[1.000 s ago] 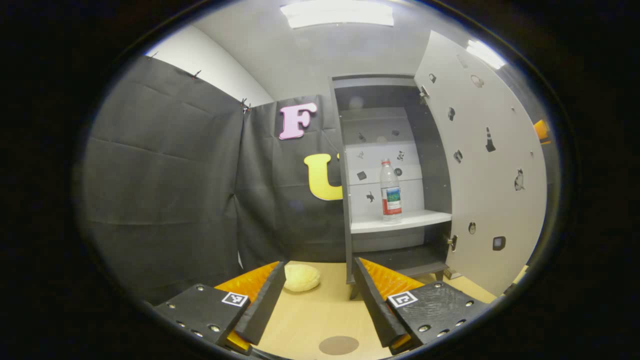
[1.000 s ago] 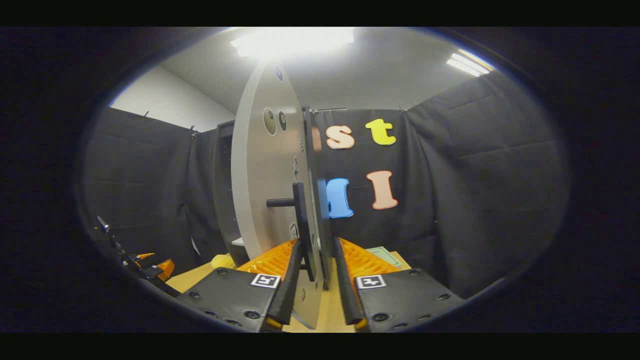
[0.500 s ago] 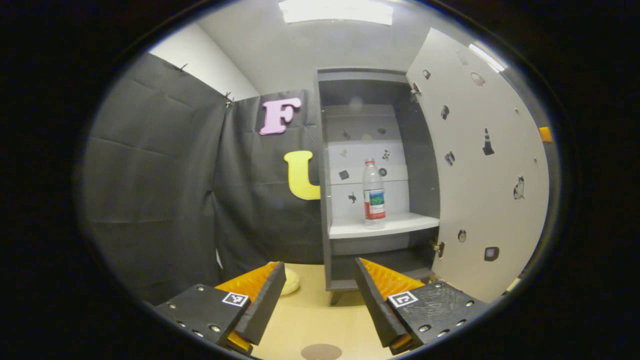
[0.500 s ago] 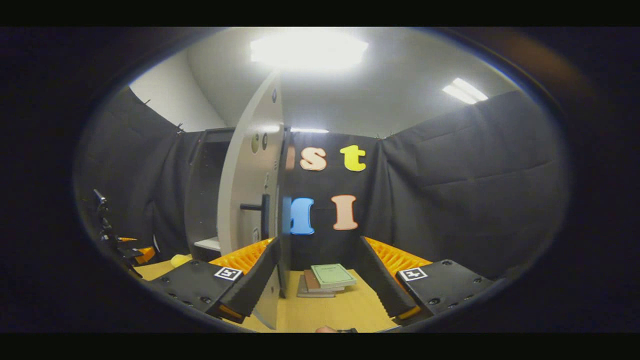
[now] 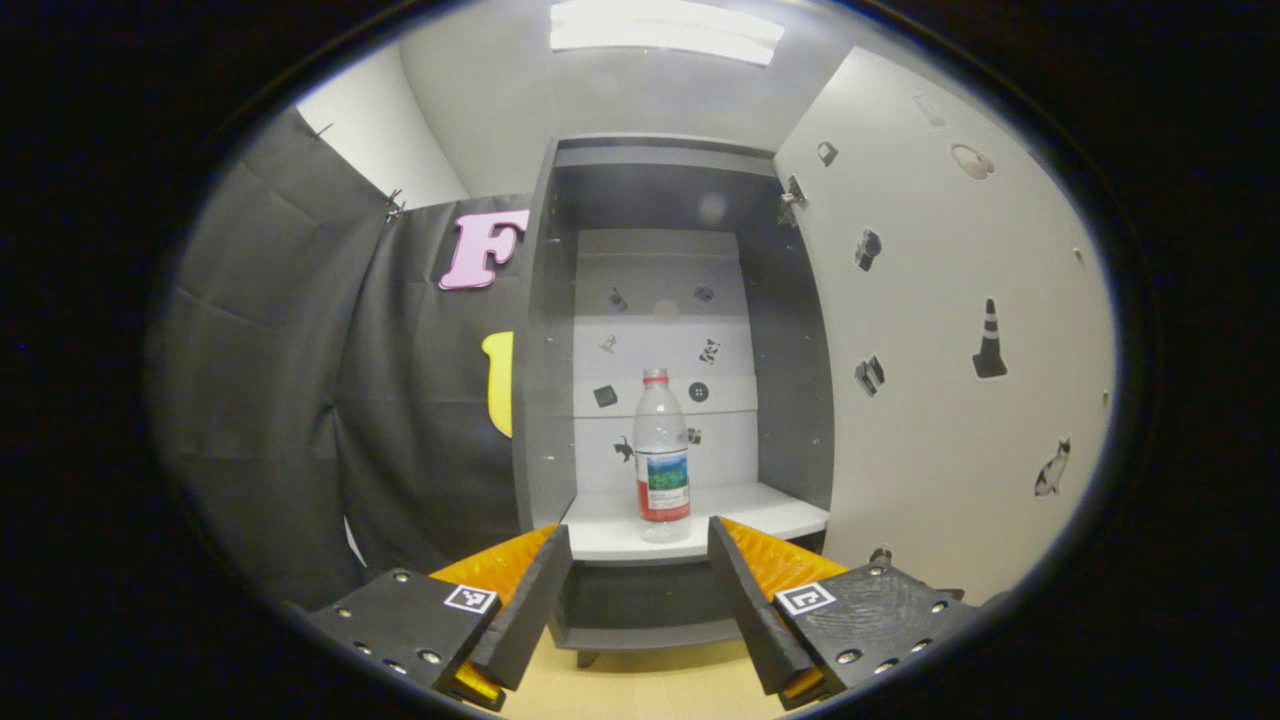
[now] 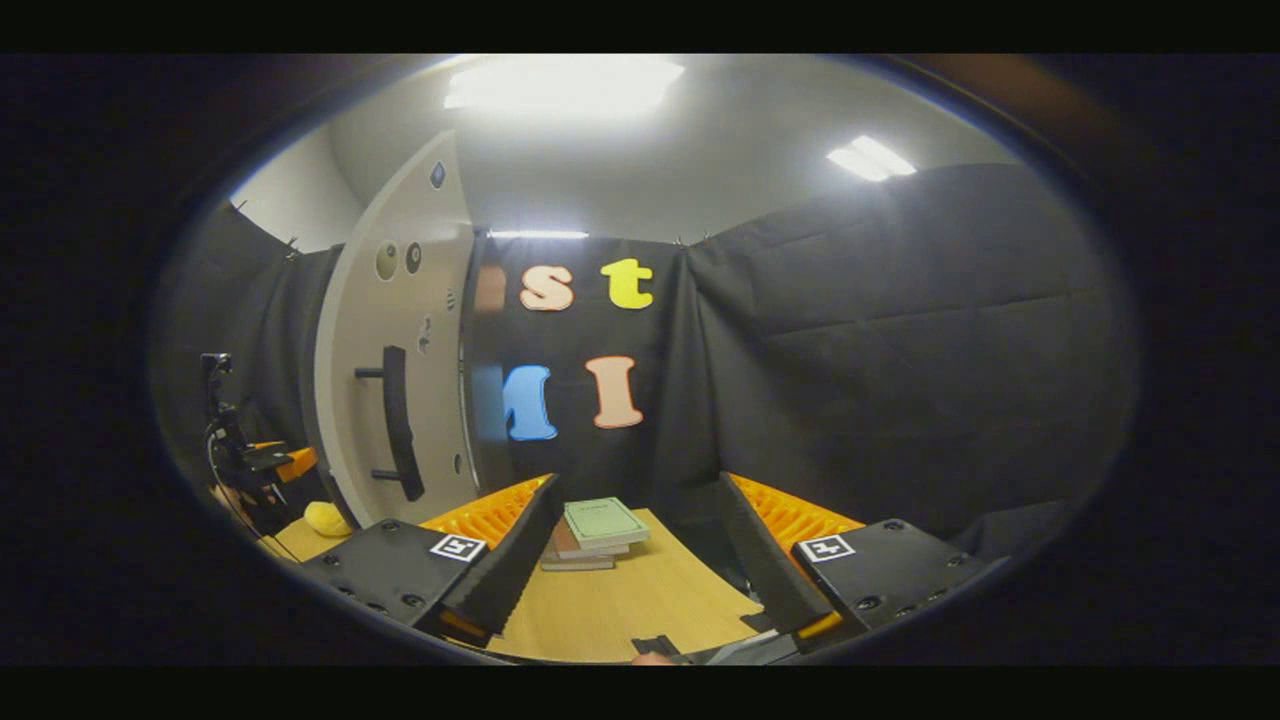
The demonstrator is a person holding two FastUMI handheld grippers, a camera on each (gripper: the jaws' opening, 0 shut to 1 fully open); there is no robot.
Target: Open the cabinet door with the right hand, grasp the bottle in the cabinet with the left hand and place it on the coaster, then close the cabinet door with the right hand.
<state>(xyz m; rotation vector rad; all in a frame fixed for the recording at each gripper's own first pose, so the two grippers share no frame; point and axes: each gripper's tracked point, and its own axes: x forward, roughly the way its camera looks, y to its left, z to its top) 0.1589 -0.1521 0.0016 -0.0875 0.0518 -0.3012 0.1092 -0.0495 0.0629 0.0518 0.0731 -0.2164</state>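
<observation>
Fingers of the right gripper (image 6: 635, 565) have released the door (image 6: 395, 340); left gripper (image 5: 638, 590), spread empty, has neared the bottle (image 5: 661, 458).

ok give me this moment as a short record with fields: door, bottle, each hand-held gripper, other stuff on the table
door: cabinet door swung open, handle free
bottle: bottle upright on the cabinet's white shelf, not gripped
left hand-held gripper: left hand-held gripper open, aimed at the bottle, short of it
right hand-held gripper: right hand-held gripper open, holding nothing, off the door
table: stack of books on the wooden table
</observation>
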